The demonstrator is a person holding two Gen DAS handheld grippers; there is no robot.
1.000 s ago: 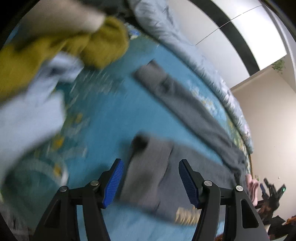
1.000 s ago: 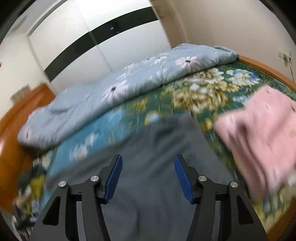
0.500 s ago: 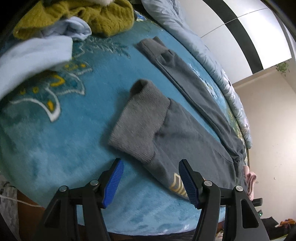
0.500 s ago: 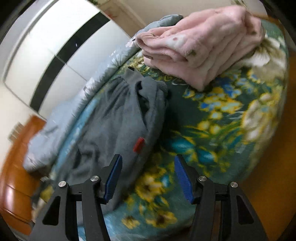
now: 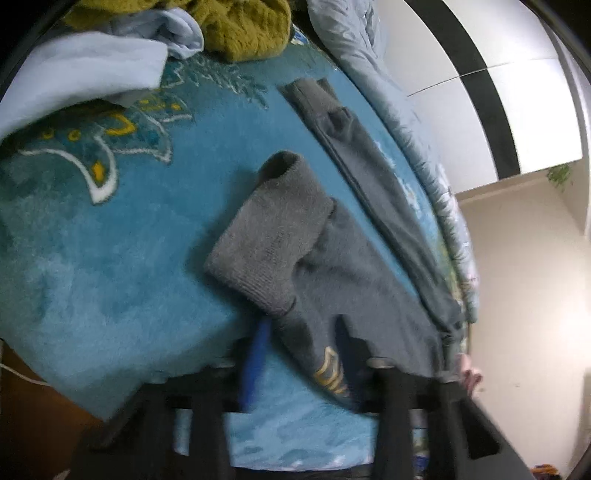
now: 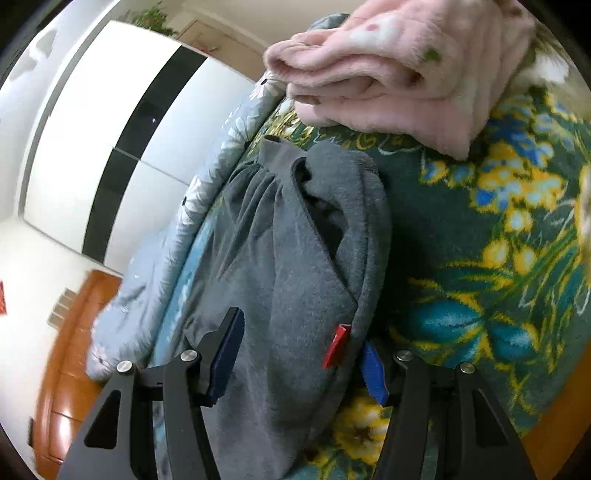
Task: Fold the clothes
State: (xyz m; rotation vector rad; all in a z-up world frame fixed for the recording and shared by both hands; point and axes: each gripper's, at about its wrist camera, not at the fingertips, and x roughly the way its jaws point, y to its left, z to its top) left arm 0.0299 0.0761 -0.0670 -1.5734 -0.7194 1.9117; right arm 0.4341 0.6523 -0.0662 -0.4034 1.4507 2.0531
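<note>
Grey trousers (image 5: pixel 351 258) lie spread on the teal floral blanket (image 5: pixel 110 277), legs apart, the near leg's ribbed cuff (image 5: pixel 273 229) turned up. My left gripper (image 5: pixel 306 362) is open and low at the bed's front edge, blurred, with the near leg's fabric and its gold logo (image 5: pixel 328 373) between the fingers. In the right wrist view the waistband end of the grey trousers (image 6: pixel 295 240) is bunched, with a red tag (image 6: pixel 336 345). My right gripper (image 6: pixel 299 365) is open and straddles that fabric beside the tag.
A folded pink blanket (image 6: pixel 399 74) sits just past the waistband. A mustard knit (image 5: pixel 243 29) and a light blue garment (image 5: pixel 81 70) are piled by the leg ends. A pale floral duvet (image 5: pixel 369 55) runs along the far side. The wooden bed edge (image 5: pixel 29 398) shows below.
Both grippers have come down onto the trousers. The leg fabric now sits between the left fingers, and the waist fabric by the red tag between the right fingers.
</note>
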